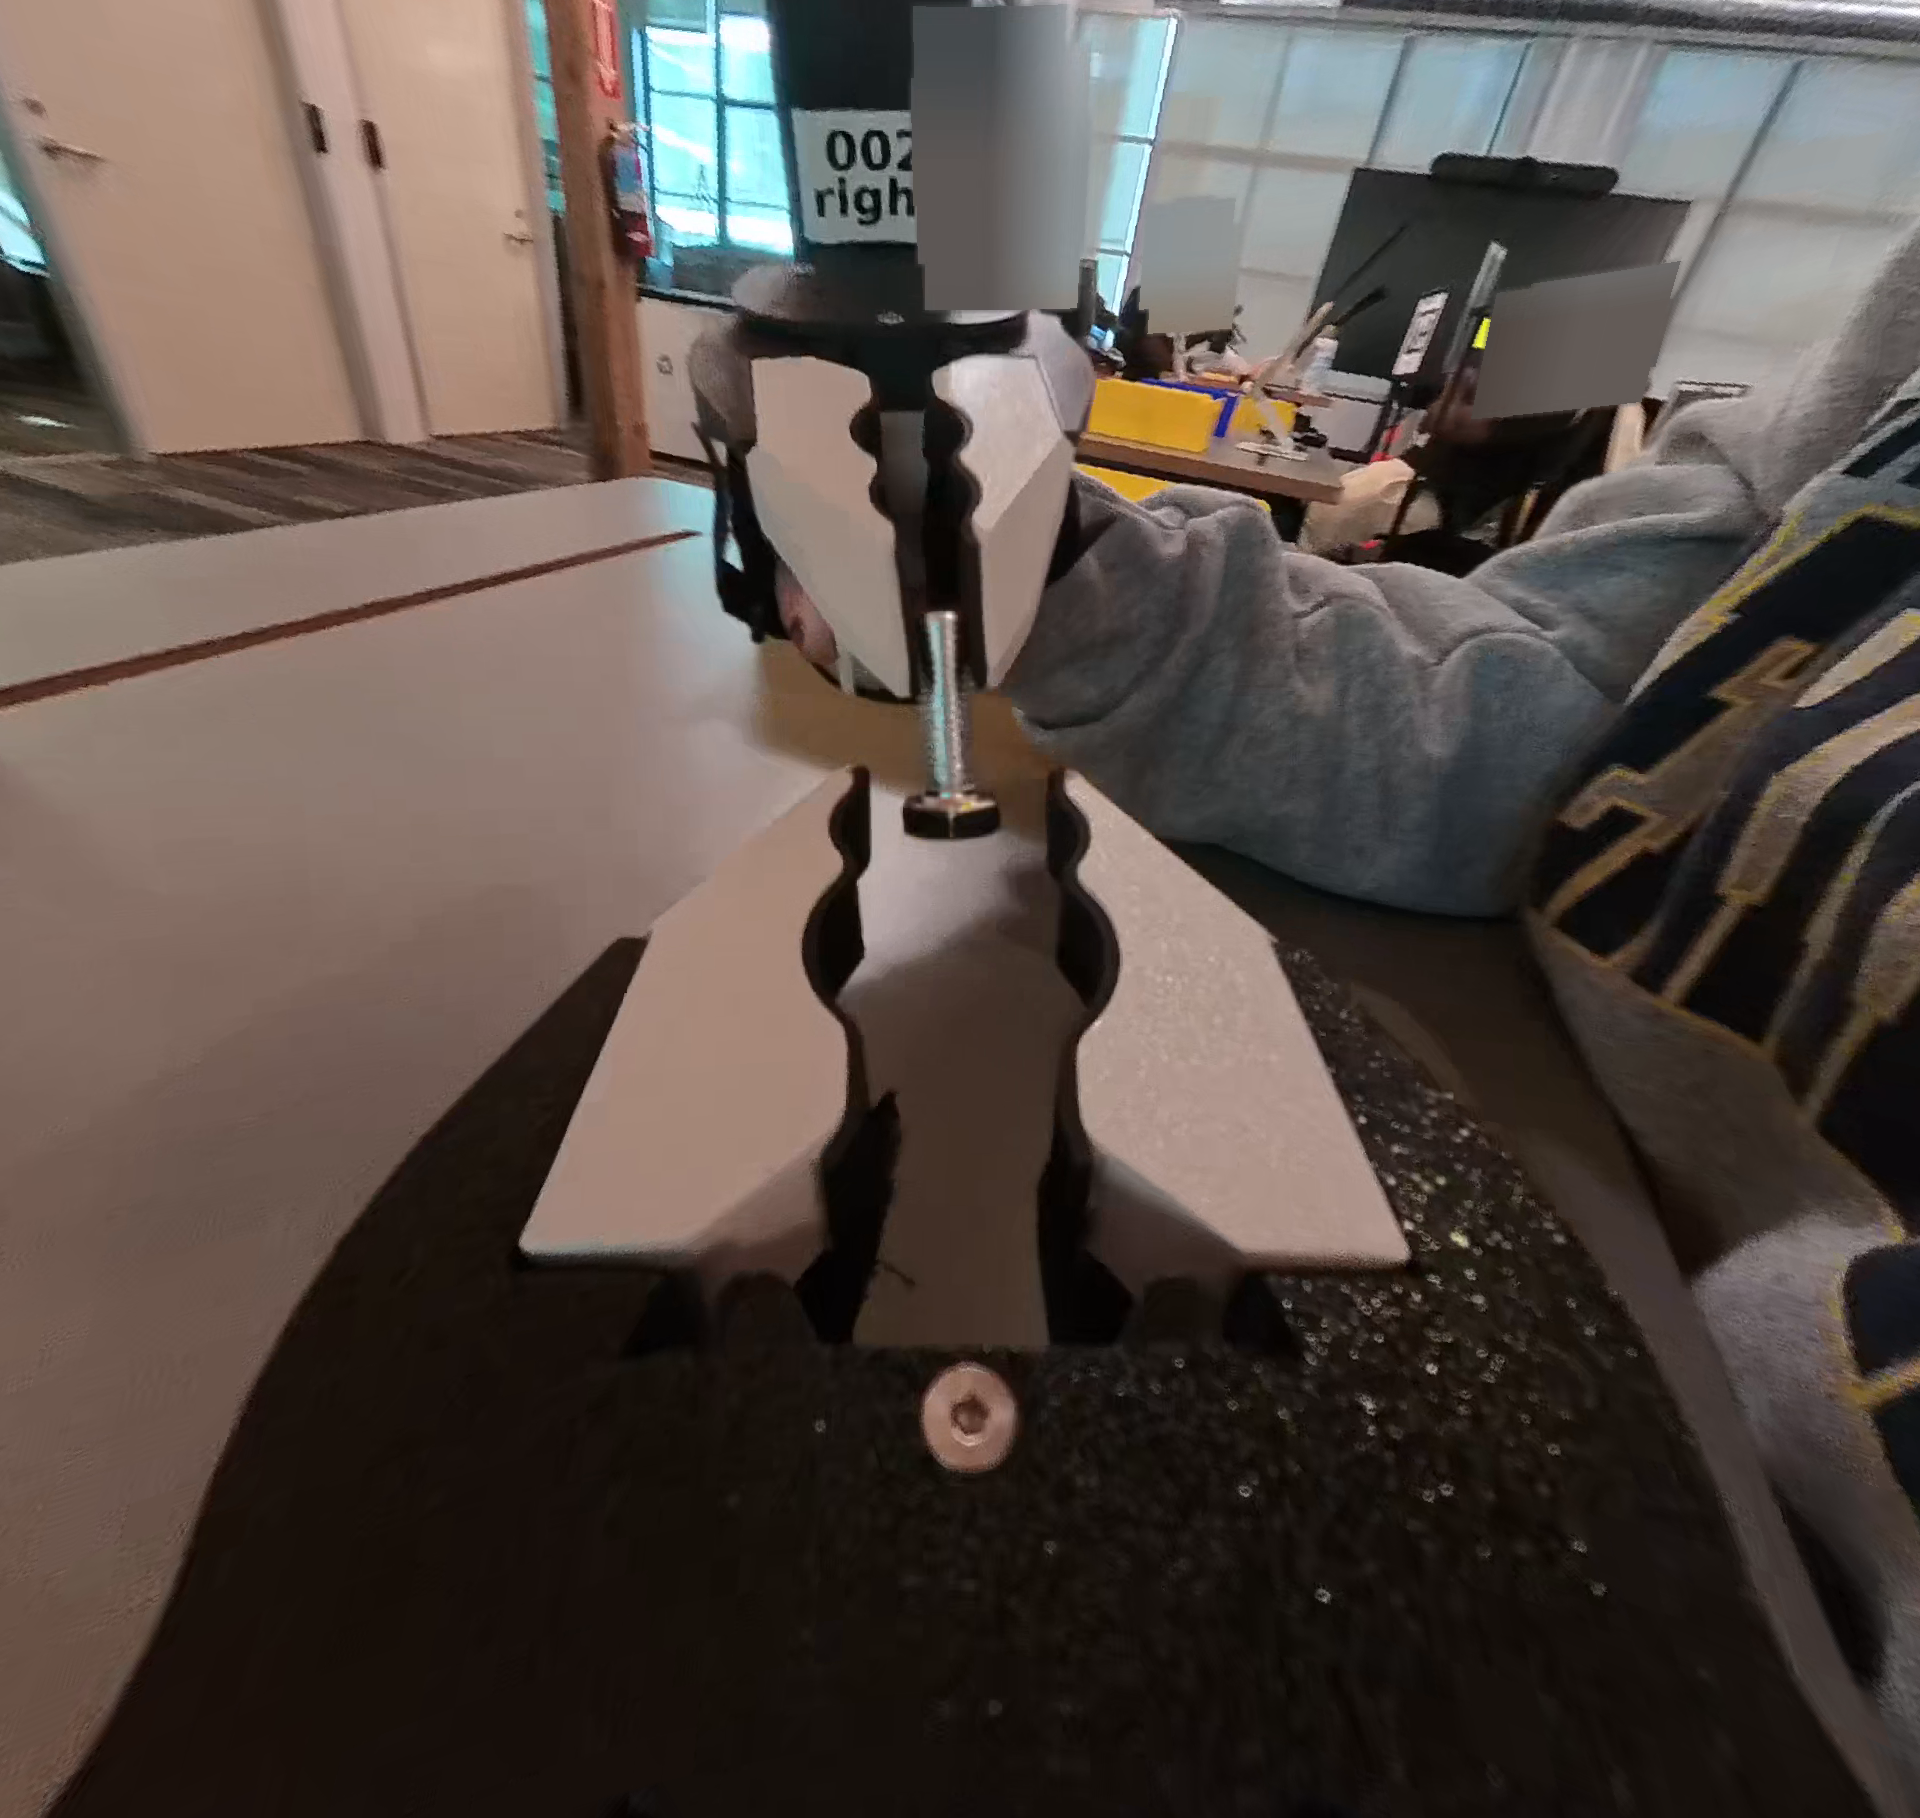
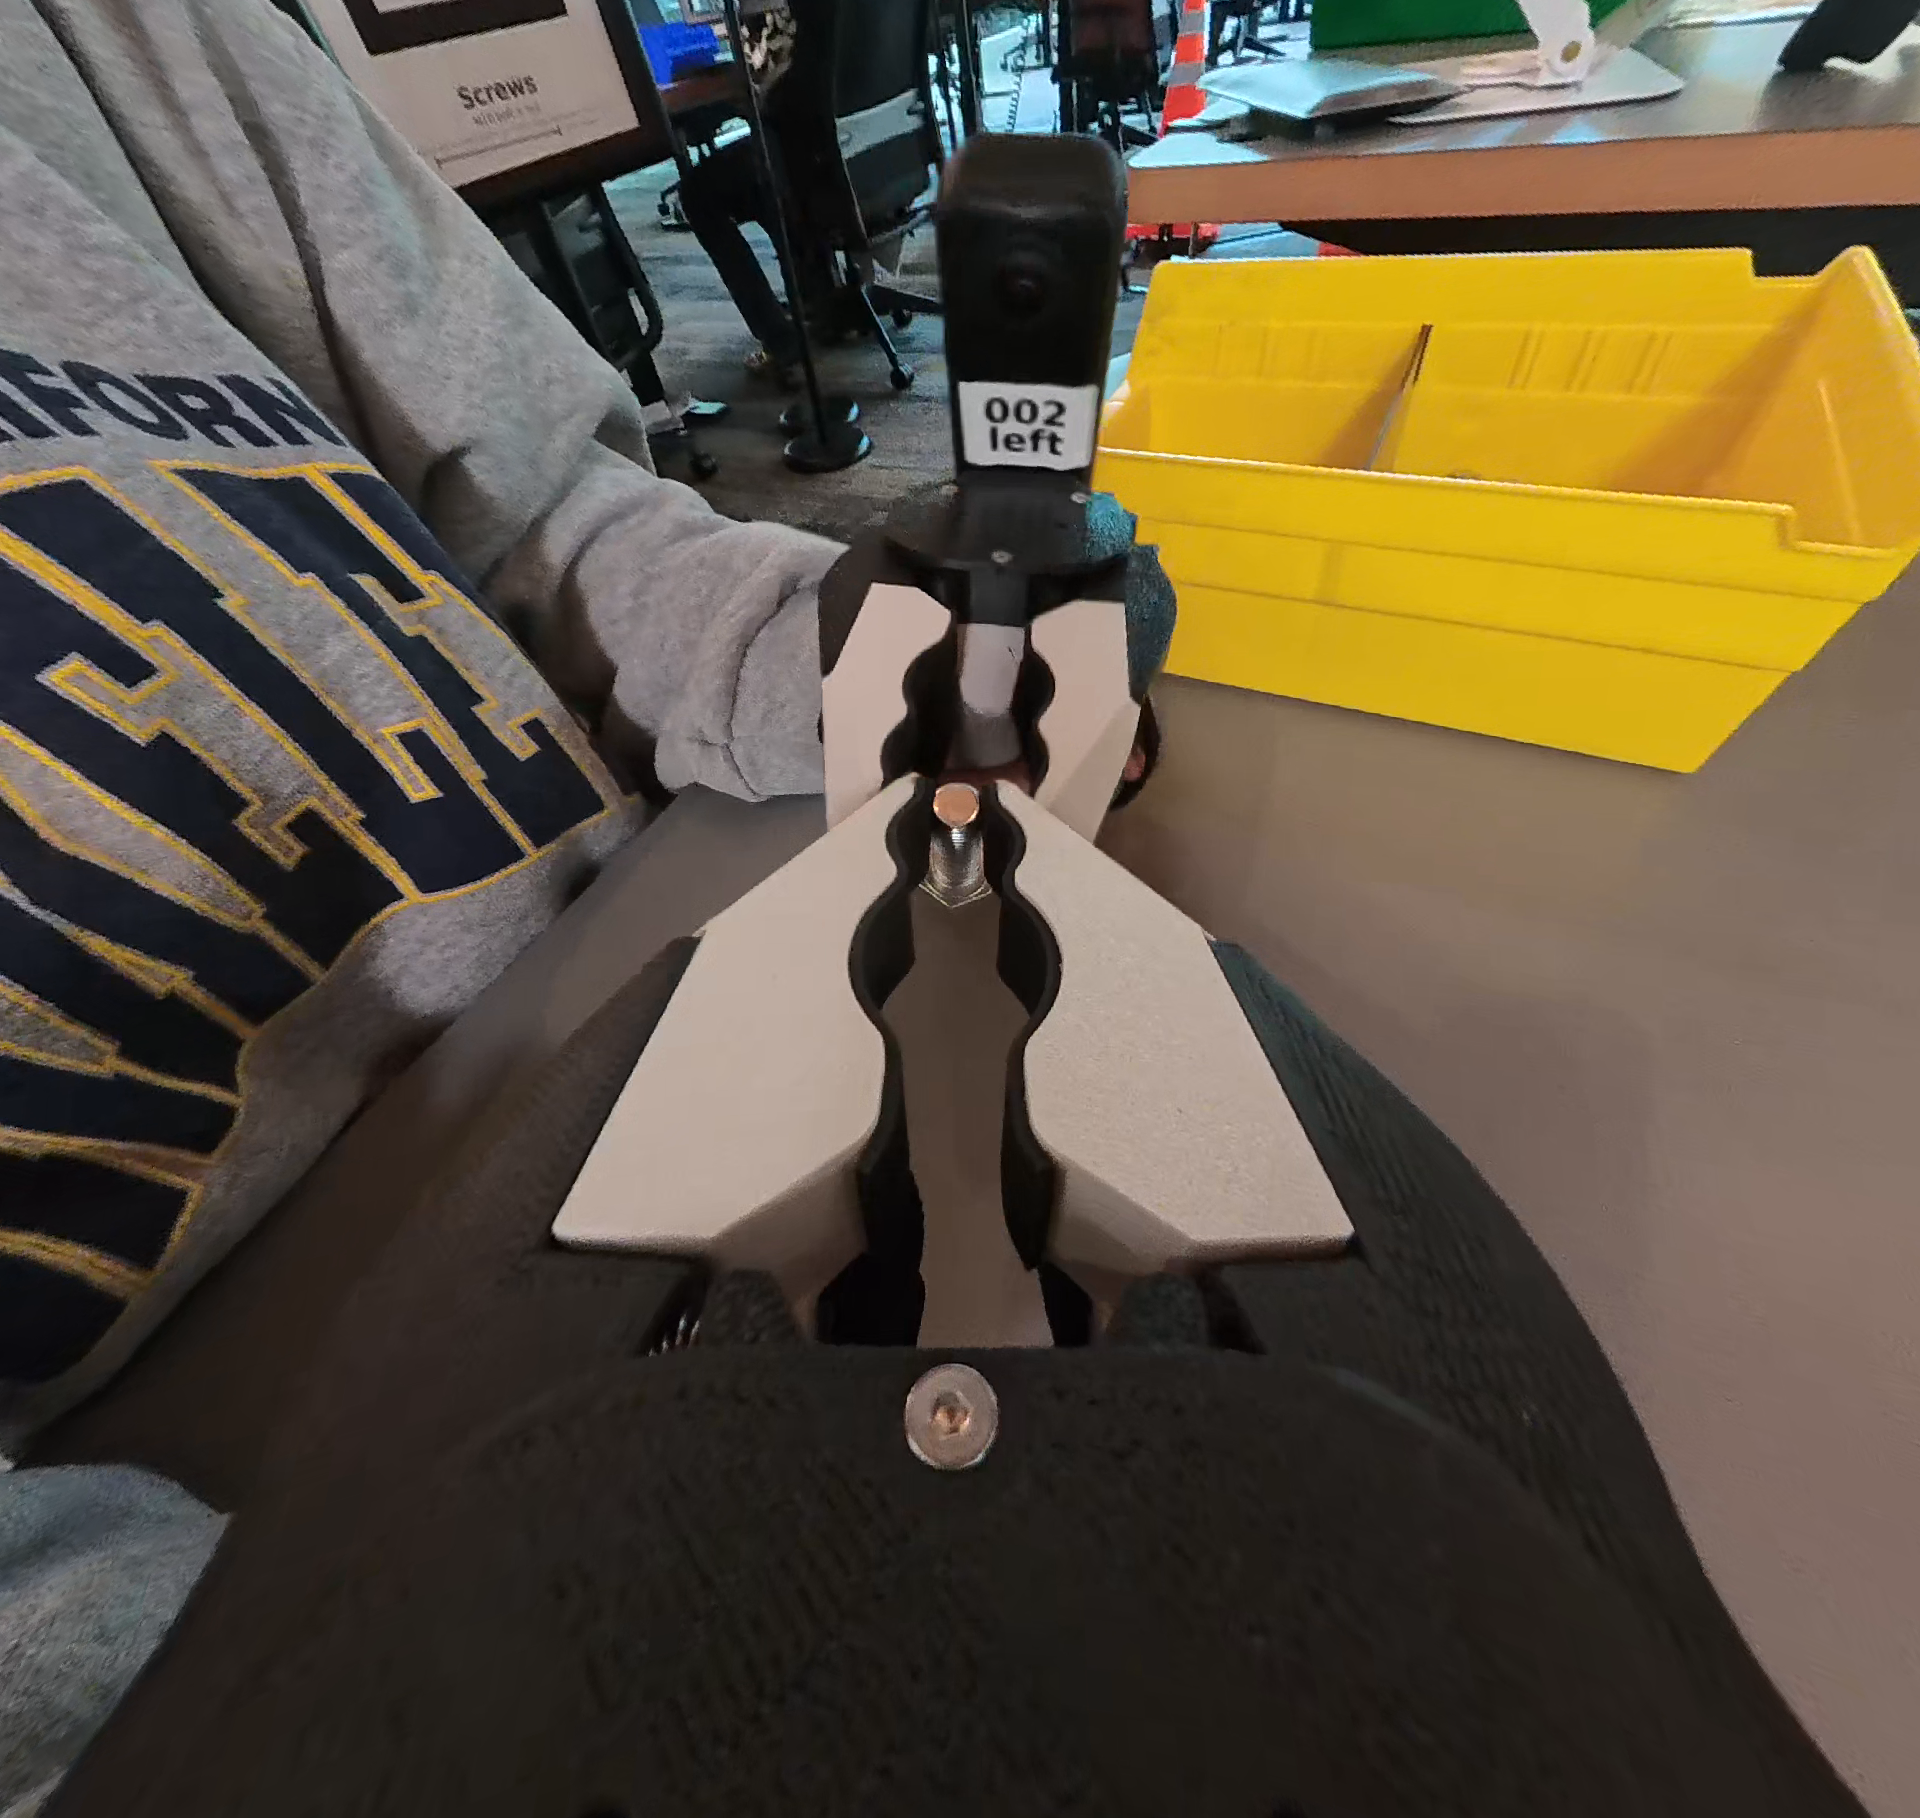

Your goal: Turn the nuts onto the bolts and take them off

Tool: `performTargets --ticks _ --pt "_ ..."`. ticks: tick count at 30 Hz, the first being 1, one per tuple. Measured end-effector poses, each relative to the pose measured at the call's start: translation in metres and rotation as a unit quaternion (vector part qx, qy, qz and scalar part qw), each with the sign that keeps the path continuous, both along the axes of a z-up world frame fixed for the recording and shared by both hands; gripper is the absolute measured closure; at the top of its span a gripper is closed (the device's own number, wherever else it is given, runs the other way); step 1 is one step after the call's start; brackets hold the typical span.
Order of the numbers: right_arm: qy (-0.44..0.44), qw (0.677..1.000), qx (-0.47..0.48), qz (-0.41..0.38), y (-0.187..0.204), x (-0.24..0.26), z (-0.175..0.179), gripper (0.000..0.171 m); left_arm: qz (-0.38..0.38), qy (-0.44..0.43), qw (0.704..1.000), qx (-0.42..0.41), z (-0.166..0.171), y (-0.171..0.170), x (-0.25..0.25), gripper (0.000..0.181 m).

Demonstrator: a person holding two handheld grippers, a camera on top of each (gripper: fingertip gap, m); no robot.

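Bolt (image 1: pixel 943 698) sits pinched in your right gripper (image 1: pixel 940 672), nut (image 1: pixel 951 816) end facing your left gripper (image 1: pixel 954 812), whose jaws look parted around that nut so you can spin it.

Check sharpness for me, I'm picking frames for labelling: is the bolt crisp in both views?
Left wrist view: the bolt is fairly crisp, but the edges of the left gripper and the table smear with motion blur. Right wrist view: sharper overall; the bolt's tip glints, and the yellow bin splays with the wide lens.
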State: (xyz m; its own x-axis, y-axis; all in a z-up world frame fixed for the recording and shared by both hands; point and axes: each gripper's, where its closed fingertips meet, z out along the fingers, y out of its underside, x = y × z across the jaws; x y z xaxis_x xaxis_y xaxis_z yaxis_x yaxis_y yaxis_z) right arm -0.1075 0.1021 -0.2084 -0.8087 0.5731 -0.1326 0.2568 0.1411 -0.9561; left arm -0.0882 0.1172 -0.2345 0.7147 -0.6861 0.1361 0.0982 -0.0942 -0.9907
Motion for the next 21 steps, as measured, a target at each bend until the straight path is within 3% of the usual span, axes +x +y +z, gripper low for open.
performTargets --ticks 7,15,18,21 --pt "-0.004 1.0 -0.002 0.013 -0.002 0.005 0.001 0.163 -0.024 -0.007 0.999 -0.021 -0.003 -0.001 0.005 0.163" --pt "-0.009 1.0 0.0 0.018 -0.002 0.006 -0.001 0.164 -0.034 -0.008 0.999 -0.033 -0.006 -0.002 0.008 0.165" --pt "0.004 1.0 -0.001 -0.016 0.006 -0.001 0.001 0.163 -0.002 -0.016 1.0 -0.027 -0.003 0.003 0.001 0.165" --pt "-0.011 0.993 0.003 -0.116 0.031 -0.009 -0.007 0.139 0.101 -0.046 0.994 -0.015 0.003 0.016 -0.028 0.165"
